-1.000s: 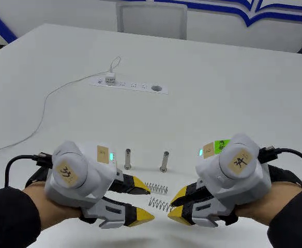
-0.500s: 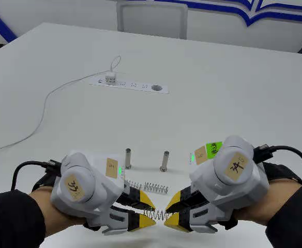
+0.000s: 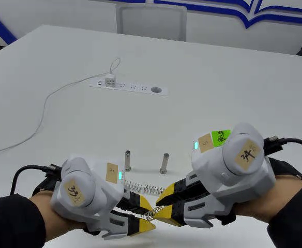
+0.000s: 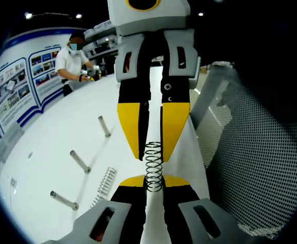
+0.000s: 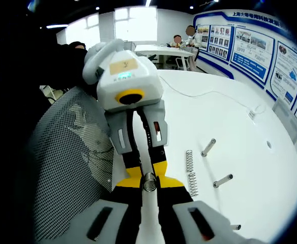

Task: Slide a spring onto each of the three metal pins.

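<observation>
A small coil spring is held between my two grippers, which meet tip to tip just above the white table. My left gripper is shut on one end of the spring, and my right gripper is shut on the other end. The spring runs along the line of both pairs of jaws. Two loose springs lie on the table just beyond the tips. Two metal pins stand upright behind them. The left gripper view has three pins in a row.
A white power strip with a plugged-in charger and a trailing cable lies further back. A chair stands at the table's far edge. A mesh chair back is close behind me. People stand in the background.
My left gripper has moved right and shut on the nearer spring. My right gripper has moved left onto its other end. The spring has come up off the table.
</observation>
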Available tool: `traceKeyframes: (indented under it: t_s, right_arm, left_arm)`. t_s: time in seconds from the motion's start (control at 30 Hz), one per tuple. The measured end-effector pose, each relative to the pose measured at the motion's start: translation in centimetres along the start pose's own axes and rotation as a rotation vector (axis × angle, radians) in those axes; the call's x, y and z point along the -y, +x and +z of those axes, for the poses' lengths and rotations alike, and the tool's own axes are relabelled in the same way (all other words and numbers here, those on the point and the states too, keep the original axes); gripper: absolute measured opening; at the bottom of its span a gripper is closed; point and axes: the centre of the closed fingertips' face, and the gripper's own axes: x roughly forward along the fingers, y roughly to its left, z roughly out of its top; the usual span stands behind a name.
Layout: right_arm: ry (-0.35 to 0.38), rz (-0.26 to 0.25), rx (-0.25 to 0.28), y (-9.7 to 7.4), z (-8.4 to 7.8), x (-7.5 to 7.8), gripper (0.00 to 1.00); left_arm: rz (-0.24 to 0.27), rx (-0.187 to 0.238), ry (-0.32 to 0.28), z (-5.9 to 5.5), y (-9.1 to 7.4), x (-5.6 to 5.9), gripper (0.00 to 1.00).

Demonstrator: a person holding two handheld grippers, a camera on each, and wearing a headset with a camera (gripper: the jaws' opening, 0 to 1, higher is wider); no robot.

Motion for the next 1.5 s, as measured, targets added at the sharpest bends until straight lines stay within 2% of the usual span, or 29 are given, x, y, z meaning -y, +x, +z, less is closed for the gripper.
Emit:
traceKeyframes:
  t_s: [0.23,0.37,0.5,0.77,0.93,1.27,1.5]
  right_arm:
    - [-0.007,-0.011,0.039,0.2,0.7,0.0,0.12]
    - [0.01,-0.015,0.047,0.0,0.5,0.2,0.18]
    - [0.017,-0.04,0.051,-0.3,0.3,0.6,0.17]
    - [0.044,-0.049,0.087,-0.2,0.7,0.9,0.12]
    - [0.036,-0.059,0.106,-0.1,1.3,1.0,0.12]
    - [0.018,-0.062,0.114,0.3,1.7,0.8,0.12]
    - [0.046,-0.097,0.126,-0.9,1.4,2.0,0.11]
  left_arm:
    - [0.007,0.019,-0.008,0.2,-0.1,-0.2,0.11]
    - [0.013,0.06,-0.042,0.5,-0.4,-0.6,0.11]
    - [0.025,0.088,-0.074,0.7,-0.7,-1.1,0.11]
    - [0.022,0.104,-0.086,1.0,-0.6,-1.0,0.11]
    - [0.023,0.124,-0.107,1.3,-0.7,-1.0,0.11]
    - [0.017,0.123,-0.112,1.3,-0.6,-0.8,0.11]
    - [0.033,0.113,-0.12,1.1,-0.8,-1.2,0.15]
